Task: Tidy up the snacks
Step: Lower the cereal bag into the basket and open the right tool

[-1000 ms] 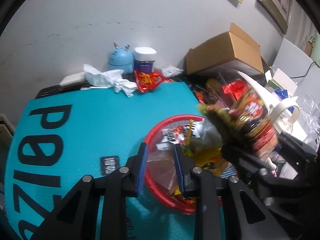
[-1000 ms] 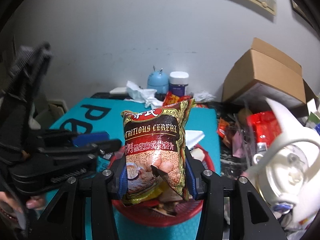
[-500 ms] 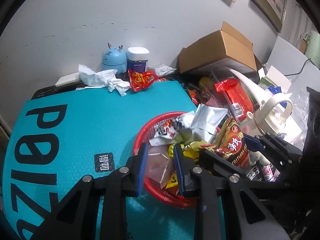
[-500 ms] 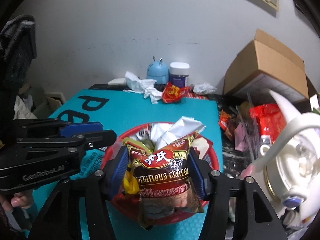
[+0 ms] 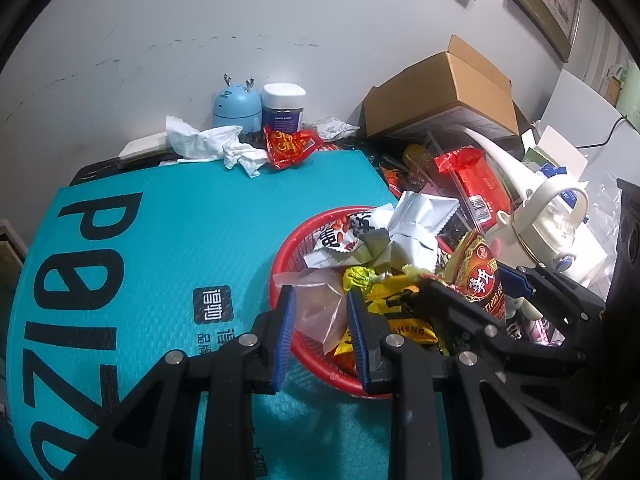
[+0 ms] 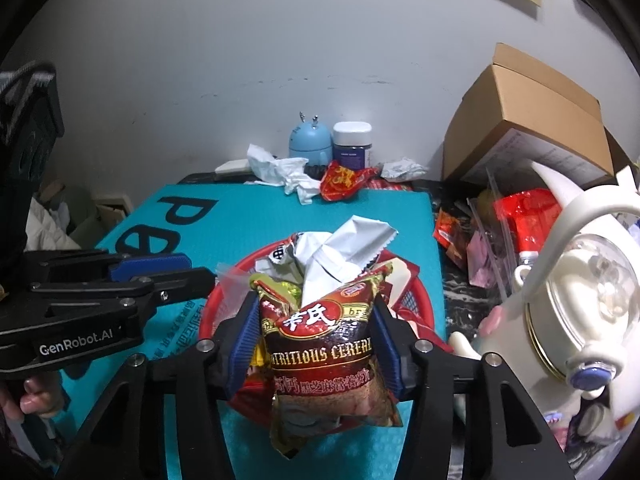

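Right tongs [image 6: 316, 344] closing on "NUTRITIOUS CEREAL" packet [image 6: 324, 356]; left tongs [image 5: 320, 336], "GenRobot.AI", together, empty.

Glossy foil cereal bag [image 6: 328, 364], red plastic mesh basket [image 5: 286, 248], matt textured teal mat [image 5: 180, 248], brown cardboard box [image 6: 532, 120], crumpled paper tissue [image 5: 208, 144]

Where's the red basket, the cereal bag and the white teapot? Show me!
red basket [image 5: 280, 258], left wrist view, on its bare left rim.
cereal bag [image 6: 320, 356], right wrist view, on its printed front.
white teapot [image 6: 568, 300], right wrist view, on its rounded body.
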A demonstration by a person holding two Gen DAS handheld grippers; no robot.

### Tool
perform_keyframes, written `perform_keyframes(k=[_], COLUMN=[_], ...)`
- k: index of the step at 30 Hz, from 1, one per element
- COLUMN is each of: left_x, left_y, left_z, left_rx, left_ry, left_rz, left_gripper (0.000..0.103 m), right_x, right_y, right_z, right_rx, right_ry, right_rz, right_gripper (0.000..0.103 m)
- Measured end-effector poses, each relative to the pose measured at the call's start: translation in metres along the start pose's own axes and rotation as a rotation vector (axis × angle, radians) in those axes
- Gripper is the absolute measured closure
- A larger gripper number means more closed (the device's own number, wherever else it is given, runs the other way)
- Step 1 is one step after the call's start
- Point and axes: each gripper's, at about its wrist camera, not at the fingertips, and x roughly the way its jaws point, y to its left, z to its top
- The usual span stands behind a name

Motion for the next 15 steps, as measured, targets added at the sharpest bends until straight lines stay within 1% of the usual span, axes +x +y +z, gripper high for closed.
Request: perform_keyframes(k=[3, 8, 11, 13, 14, 15], left_x=[-0.005, -0.014, -0.018, -0.016, -0.014, -0.013], left_y=[0.0, 0.001, 0.004, 0.006, 0.008, 0.01], left_z=[0.001, 0.008, 0.014, 0.018, 0.02, 0.02], left_rx=[0.002, -0.001, -0.006, -0.005, -0.006, -0.006], left_ry=[-0.013, -0.049, -0.072, -0.081, -0.08, -0.081], left_rz=[0.003, 0.011, 0.013, 0.021, 0.044, 0.051], left_gripper=[0.078, 0.078, 0.078, 0.078, 0.078, 0.078], right_x=[-0.005, -0.016, -0.017, -0.012, -0.006, 0.0], right_y=[-0.002, -0.001, 0.007, 0.011, 0.012, 0.011], right_z=[0.004, 0.023, 0.038, 0.045, 0.047, 0.049], right_rx=[0.018, 0.048, 0.03, 0.016, 0.015, 0.022], right_ry=[-0.014, -0.083, -0.134, -0.142, -0.137, -0.13], right_rz=[0.006, 0.029, 0.039, 0.03, 0.035, 0.037], right_gripper=[0.056, 0.056, 0.056, 0.054, 0.052, 0.048])
